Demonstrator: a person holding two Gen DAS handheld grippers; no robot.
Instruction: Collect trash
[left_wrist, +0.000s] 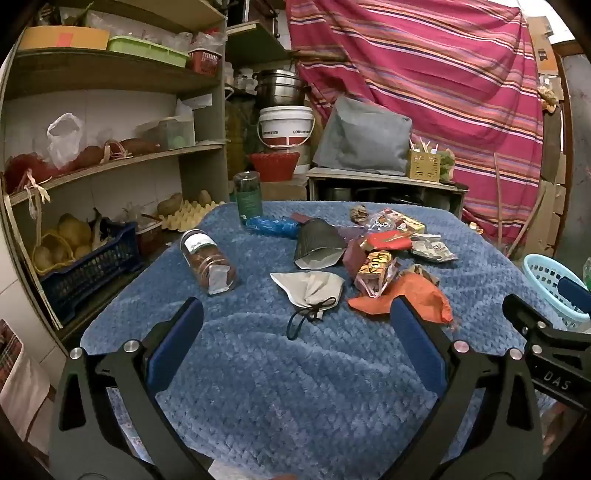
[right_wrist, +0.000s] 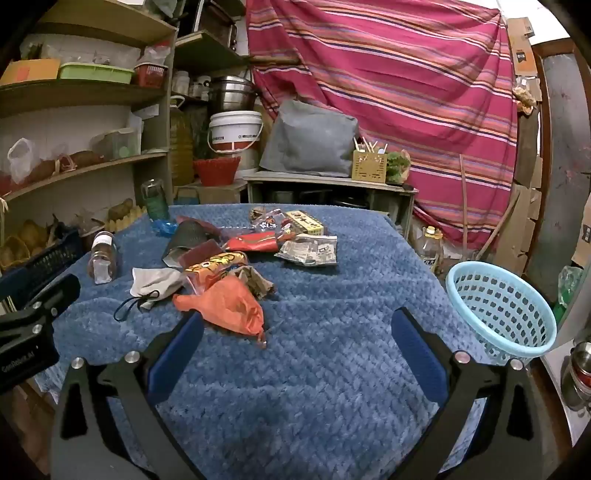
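- Right wrist view: the trash sits in a loose heap on the middle and far part of the counter (right_wrist: 332, 387), which is covered by a blue blanket. Nearest piece is an orange bag (right_wrist: 229, 310), just ahead of the right claw (right_wrist: 295, 332) and a little to its left.
- Around the bag: a yellow snack wrapper (right_wrist: 218, 264) touching it behind, a cloth pouch (left_wrist: 314, 288) with a black cord to its left, a red wrapper (right_wrist: 255, 243) and a crumpled printed packet (right_wrist: 310, 249) farther back.
- Both claws stand wide and empty; the left claw (left_wrist: 295, 325) hangs over bare blanket with the pouch just ahead of it.
- Two jars lie or stand at the left: a fallen jar (left_wrist: 208, 262) and an upright dark jar (left_wrist: 247, 195); whether they count as trash I cannot tell.
- The step in hand looks like the first pick. I would take the orange bag with the right claw, pinching a raised fold rather than pressing flat, since the soft blanket may bunch into the jaws.
- A light blue basket (right_wrist: 502, 310) sits at the counter's right edge, the likely drop place; it seems partly over the edge, so release gently.
- Open blanket lies between the heap and basket, a clear path. Shelves (left_wrist: 110, 162) crowd the left.
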